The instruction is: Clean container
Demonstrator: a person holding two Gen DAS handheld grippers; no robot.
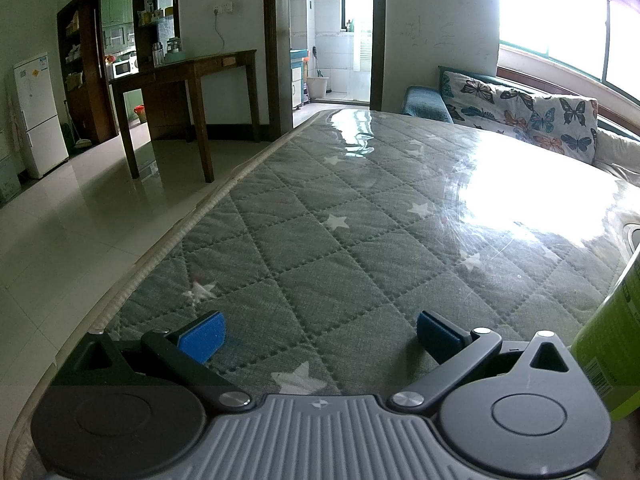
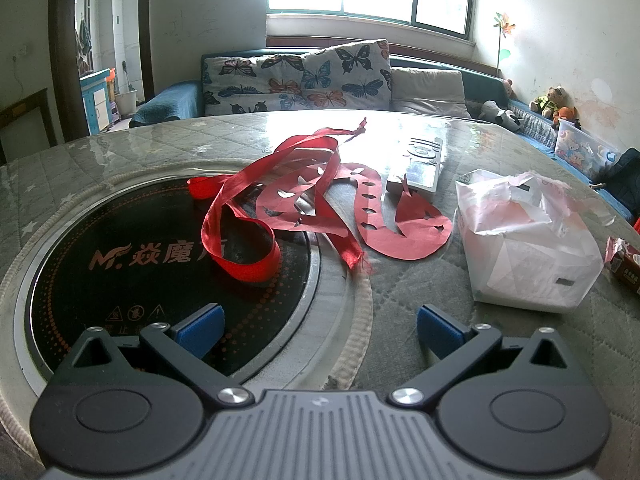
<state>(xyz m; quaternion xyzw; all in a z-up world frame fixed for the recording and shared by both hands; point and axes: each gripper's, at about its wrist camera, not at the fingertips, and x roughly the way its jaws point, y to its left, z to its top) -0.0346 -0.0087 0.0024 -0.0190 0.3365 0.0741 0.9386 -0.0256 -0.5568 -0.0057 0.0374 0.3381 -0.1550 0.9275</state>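
Ok, both grippers spread, nothing held. Green container (image 1: 612, 344) sits upright just right of L gripper (image 1: 320, 338), near its right finger. R gripper (image 2: 320, 330) faces red ribbon (image 2: 248, 216) instead, so L looks nearer.

A round table (image 2: 420, 288) carries everything — grey-green quilted cloth with white stars under a clear glossy sheet. A black induction cooktop (image 2: 160, 264) sits at its centre, at nine o'clock in the right wrist view. Red ribbon (image 2: 240, 216) lies across its rim; red cut paper (image 2: 400, 224) and a grey remote (image 2: 420, 164) lie toward twelve, a white plastic bag (image 2: 528, 240) and a small red packet (image 2: 624, 260) at three. In the left wrist view, a green container (image 1: 616, 344) stands at three o'clock.
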